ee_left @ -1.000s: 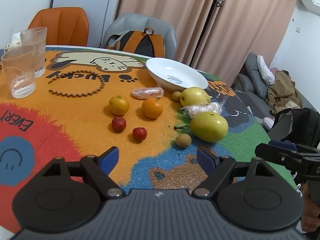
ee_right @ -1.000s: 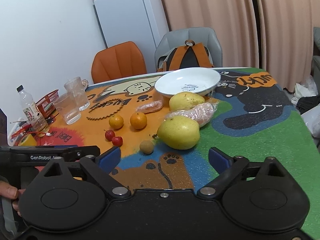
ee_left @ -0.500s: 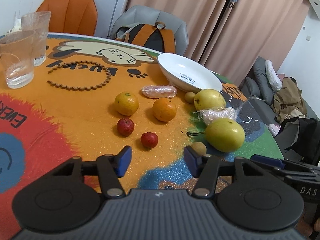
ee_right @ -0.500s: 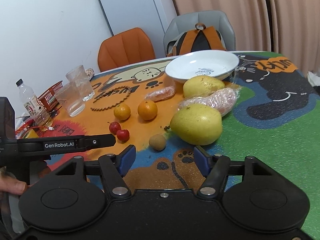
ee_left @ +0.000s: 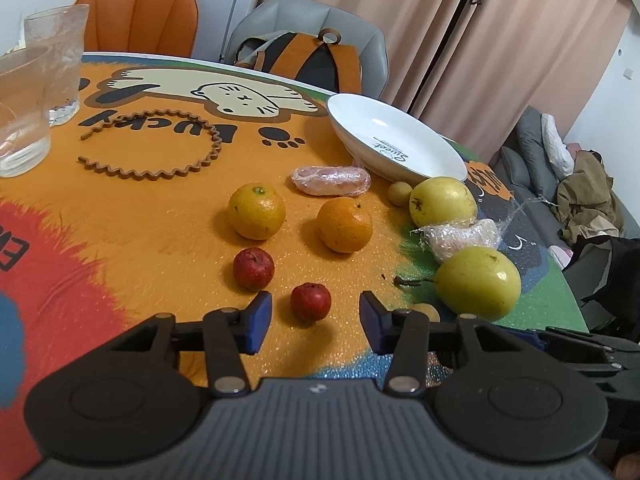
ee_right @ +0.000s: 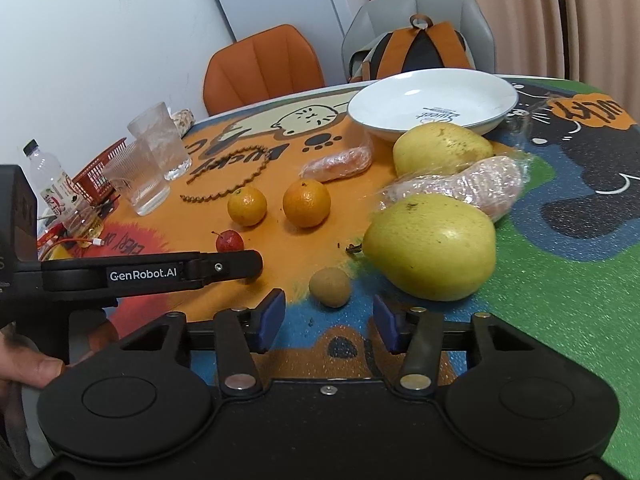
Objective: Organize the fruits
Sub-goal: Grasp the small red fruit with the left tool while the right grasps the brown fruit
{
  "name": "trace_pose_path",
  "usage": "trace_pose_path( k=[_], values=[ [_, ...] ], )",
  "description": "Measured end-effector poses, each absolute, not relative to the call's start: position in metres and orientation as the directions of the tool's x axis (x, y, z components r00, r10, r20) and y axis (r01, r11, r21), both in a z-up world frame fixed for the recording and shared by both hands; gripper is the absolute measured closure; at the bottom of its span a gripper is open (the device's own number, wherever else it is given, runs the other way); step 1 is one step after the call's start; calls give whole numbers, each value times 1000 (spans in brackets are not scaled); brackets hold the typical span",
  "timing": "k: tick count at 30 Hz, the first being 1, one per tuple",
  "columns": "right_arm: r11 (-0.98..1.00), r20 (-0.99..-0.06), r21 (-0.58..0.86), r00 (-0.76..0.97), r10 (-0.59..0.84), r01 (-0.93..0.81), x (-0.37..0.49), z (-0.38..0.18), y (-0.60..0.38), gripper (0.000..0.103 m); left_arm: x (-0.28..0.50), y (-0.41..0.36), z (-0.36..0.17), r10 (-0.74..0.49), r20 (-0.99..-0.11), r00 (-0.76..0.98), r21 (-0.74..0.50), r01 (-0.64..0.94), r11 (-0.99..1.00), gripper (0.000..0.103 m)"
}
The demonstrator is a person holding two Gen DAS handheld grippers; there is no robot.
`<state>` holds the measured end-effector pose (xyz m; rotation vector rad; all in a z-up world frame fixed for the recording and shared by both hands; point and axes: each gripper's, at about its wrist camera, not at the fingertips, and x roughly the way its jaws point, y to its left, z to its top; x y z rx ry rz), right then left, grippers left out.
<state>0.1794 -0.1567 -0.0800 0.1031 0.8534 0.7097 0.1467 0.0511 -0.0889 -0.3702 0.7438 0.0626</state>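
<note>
My left gripper (ee_left: 312,322) is open with a small red fruit (ee_left: 311,301) just ahead between its fingers; a second red fruit (ee_left: 253,269) lies to the left. Two oranges (ee_left: 257,211) (ee_left: 344,224), two yellow-green pears (ee_left: 478,283) (ee_left: 443,201), two wrapped fruits (ee_left: 331,180) (ee_left: 464,236) and a small brown fruit (ee_left: 400,192) lie before an empty white plate (ee_left: 396,144). My right gripper (ee_right: 329,322) is open just short of a brown fruit (ee_right: 330,287), with the big pear (ee_right: 430,246) to its right. The left gripper's body (ee_right: 152,270) crosses that view.
Two glasses (ee_left: 24,104) and a wavy brown ring (ee_left: 152,148) sit at the left on the patterned tablecloth (ee_left: 120,240). A bottle (ee_right: 56,188) and red basket (ee_right: 100,168) stand at the table's far left. Chairs and a backpack (ee_left: 304,56) are behind the table.
Both grippers moved forward and lower toward the fruit. Their jaws narrowed from wide open. The left now frames a red fruit, the right nears the small brown fruit.
</note>
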Motion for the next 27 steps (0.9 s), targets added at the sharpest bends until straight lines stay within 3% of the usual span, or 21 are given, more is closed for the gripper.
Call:
trace_pose_path(
  k=[3,8,15,27],
  values=[
    [768,-660,348,442,608,-538,183,-82,-152,55,151,51,-89,-74,-675,734,-303,-185,935,61],
    [766,-667,339,435,605,-547,189,-85,-147,57,156,51,-92,-76,-686,723,-301,-188,935,81],
    [754,-676,352,406,615,-555,195,-91,-141,79,154,52,-84,-67,-675,734,-299,-189,935,82],
    [725,-617,356,434,656,-589,194,-67,-147,80,149,45,-61,-49,-644,763,-279,-174,944,82]
  ],
)
